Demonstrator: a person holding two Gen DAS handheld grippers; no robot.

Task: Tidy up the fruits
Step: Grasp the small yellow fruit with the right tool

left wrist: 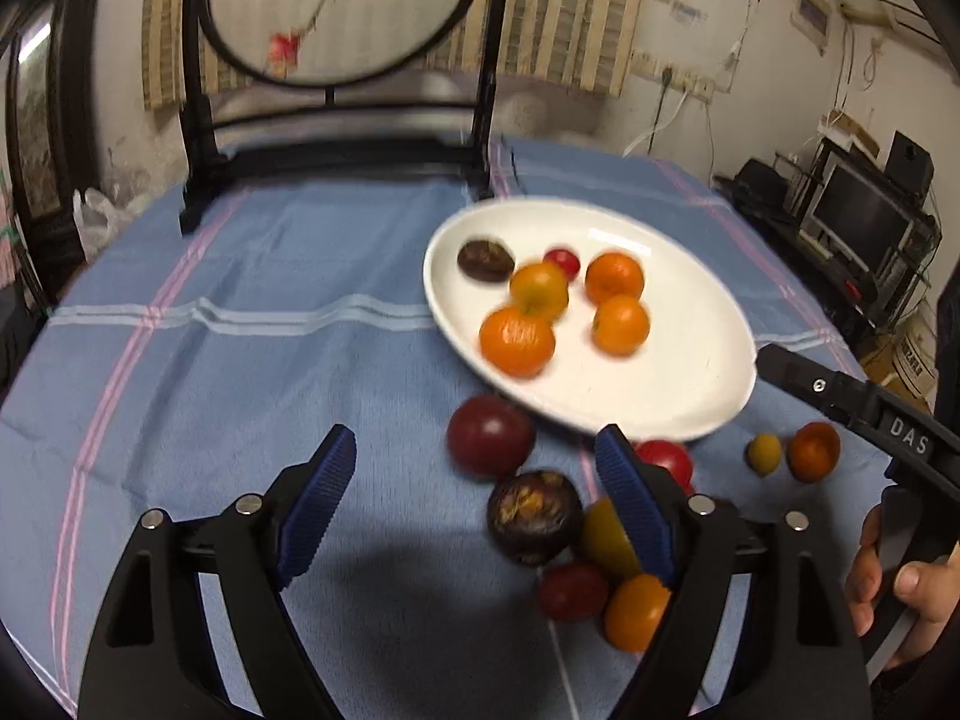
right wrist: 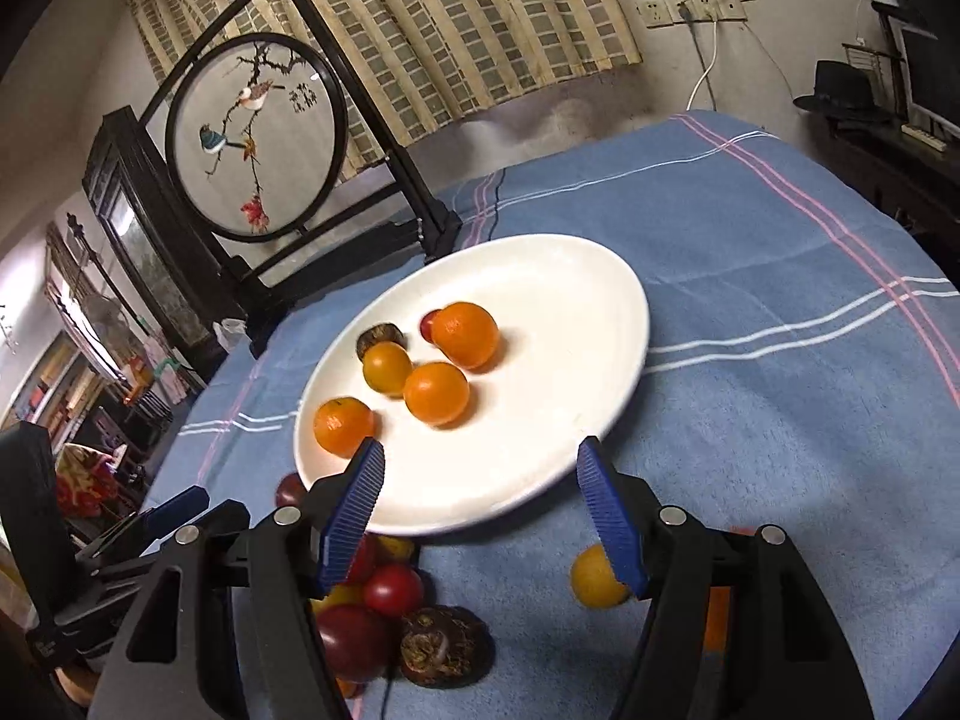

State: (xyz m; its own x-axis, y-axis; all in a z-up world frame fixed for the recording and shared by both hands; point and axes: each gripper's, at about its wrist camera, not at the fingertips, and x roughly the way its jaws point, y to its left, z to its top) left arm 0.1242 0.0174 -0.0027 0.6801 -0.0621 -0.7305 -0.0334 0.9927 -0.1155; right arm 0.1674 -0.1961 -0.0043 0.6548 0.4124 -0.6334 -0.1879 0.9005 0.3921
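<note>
Resting on woven cloth (right wrist: 750, 420), glossy oval plate (right wrist: 558, 276)

Blue checked tablecloth (right wrist: 750, 420) covering the whole table, pink and white stripes crossing. White plate (right wrist: 540, 468) resting on the cloth at centre. Dark wooden screen stand (right wrist: 420, 204) planted at 11 o'clock from the plate, near its rim. Loose fruit on the cloth at 7 o'clock, just below the rim: dark red plum (left wrist: 490, 435), brown mangosteen (left wrist: 534, 516), red tomatoes (right wrist: 393, 590), a yellow one (left wrist: 603, 537), bunched and touching. At 5 o'clock, apart from them, small yellow fruit (left wrist: 764, 453) beside an orange one (left wrist: 813, 451).
</note>
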